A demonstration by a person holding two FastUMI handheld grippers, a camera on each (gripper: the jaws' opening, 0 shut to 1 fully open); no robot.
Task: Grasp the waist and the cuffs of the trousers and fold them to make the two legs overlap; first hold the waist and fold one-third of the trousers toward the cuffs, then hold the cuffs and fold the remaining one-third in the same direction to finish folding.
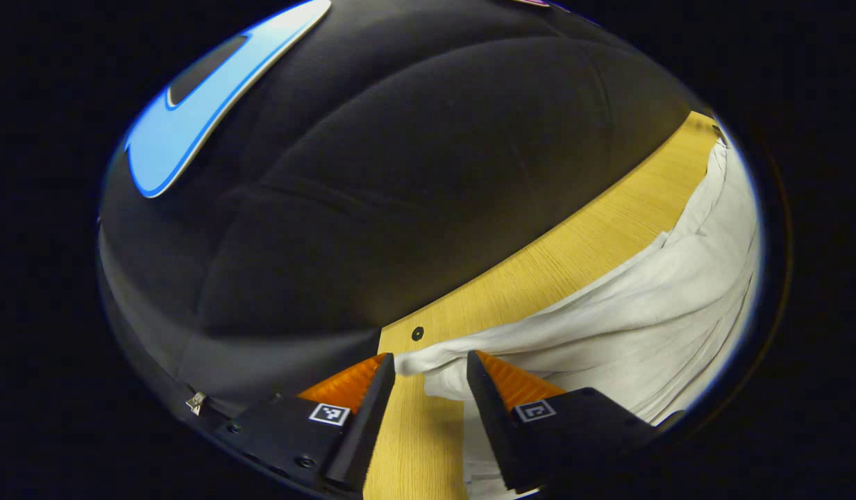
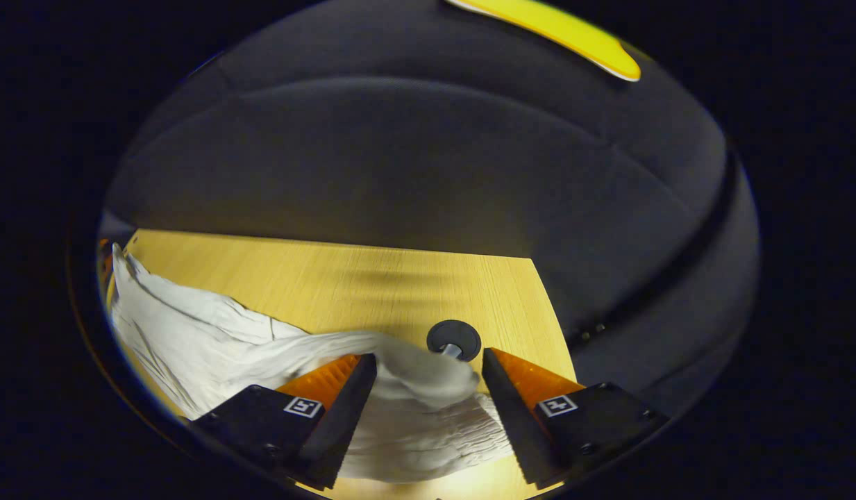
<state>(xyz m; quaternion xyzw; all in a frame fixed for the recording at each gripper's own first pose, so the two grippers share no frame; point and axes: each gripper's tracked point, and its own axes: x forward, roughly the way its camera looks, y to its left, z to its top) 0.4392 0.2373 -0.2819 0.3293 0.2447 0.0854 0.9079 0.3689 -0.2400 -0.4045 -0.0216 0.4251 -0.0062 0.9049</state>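
1. Trousers [image 1: 650, 312]: white, lying on the desk [image 1: 539, 271]; in the left gripper view the long axis runs from between the tool's tips away toward the upper right, along the desk's far edge.
2. Left tool [image 1: 431, 361]: fingers spread, nothing pinched. A narrow end of the trousers lies at the tips, reaching toward the left finger (contact cannot be judged); bare desk shows between the fingers below it.
3. Right gripper view: the trousers [image 2: 212, 340] stretch from the far left to the tips, the ribbed waist lying between the fingers.
4. Right tool [image 2: 428, 364]: fingers spread, cloth between them, neither finger seen pressing it.
5. A round dark grommet [image 2: 454, 338] sits in the desk [image 2: 372, 285] just beyond the cloth.
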